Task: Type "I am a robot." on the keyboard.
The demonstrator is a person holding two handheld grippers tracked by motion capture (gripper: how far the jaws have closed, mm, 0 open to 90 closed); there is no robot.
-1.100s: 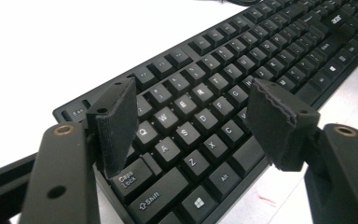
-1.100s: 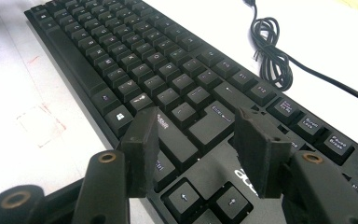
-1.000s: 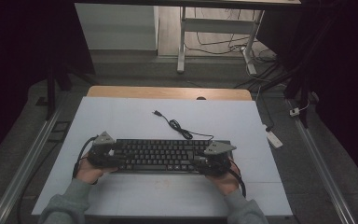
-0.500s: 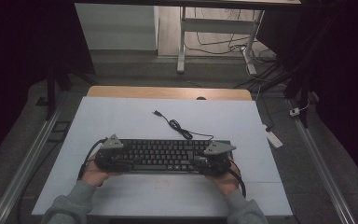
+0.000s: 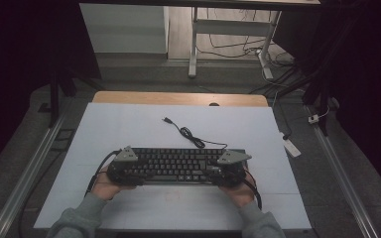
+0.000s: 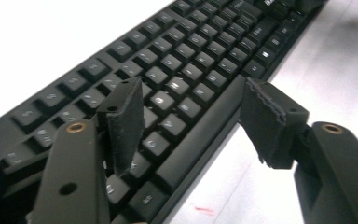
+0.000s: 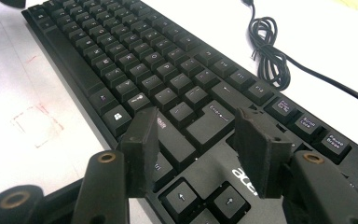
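A: Nearest you, your left gripper point(image 5: 124, 171) now sits over the left end of the keyboard point(image 5: 178, 165). A second ago it hung just off that end; it has slid inward along the counter point(image 5: 129, 124).

B: And its jaws?

A: They have just been closing, though they are not shut. In the left gripper view one pad point(image 6: 123, 123) hovers above the keys and the other point(image 6: 268, 123) hangs past the front edge, so the keyboard's near rim lies between them with nothing pressed yet.

B: The other side?

A: Your right gripper point(image 5: 225, 171) has stayed put over the right end, jaws parted above the keys by the arrow cluster, gripping nothing.

B: So where does that leave you?

A: Likely lining up both ends for a two-handed move. The keyboard lies flat on the counter's near half. Beyond it, its cable point(image 5: 191, 136) loops loose toward the far edge, so mind it when you move.
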